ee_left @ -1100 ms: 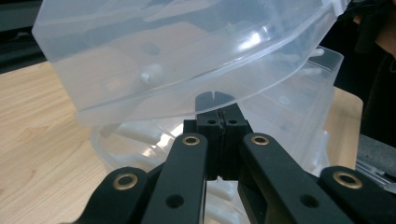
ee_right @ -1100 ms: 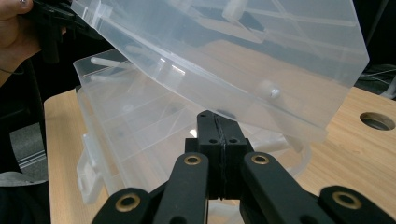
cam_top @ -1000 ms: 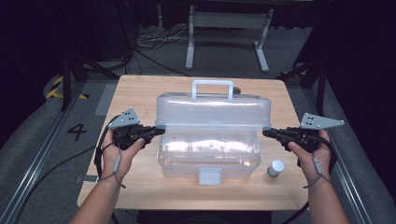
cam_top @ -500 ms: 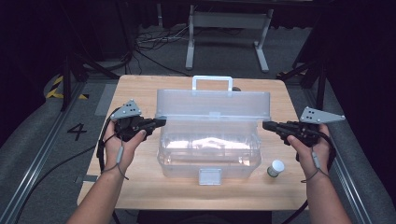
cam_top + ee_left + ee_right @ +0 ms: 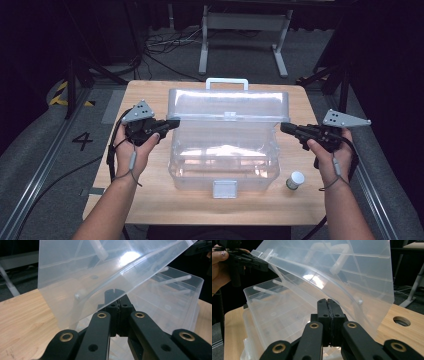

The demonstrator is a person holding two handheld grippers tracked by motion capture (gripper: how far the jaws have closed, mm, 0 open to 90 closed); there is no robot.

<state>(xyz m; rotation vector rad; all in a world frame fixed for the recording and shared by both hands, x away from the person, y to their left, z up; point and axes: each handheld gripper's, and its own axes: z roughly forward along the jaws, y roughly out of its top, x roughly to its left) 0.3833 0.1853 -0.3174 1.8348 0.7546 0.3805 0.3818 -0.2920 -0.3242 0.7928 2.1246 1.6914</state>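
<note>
Both grippers, our left gripper (image 5: 172, 122) and right gripper (image 5: 284, 128), are clenched with nothing between the jaws, their tips under opposite ends of the raised lid (image 5: 229, 105) of a clear plastic box (image 5: 222, 160) on the table (image 5: 150, 200).

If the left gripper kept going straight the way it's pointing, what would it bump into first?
Most likely the clear plastic lid of the storage box. The left gripper, jaws shut, points at the lid's slanted edge and seems to be right against it already, though actual contact is hard to confirm.
</note>
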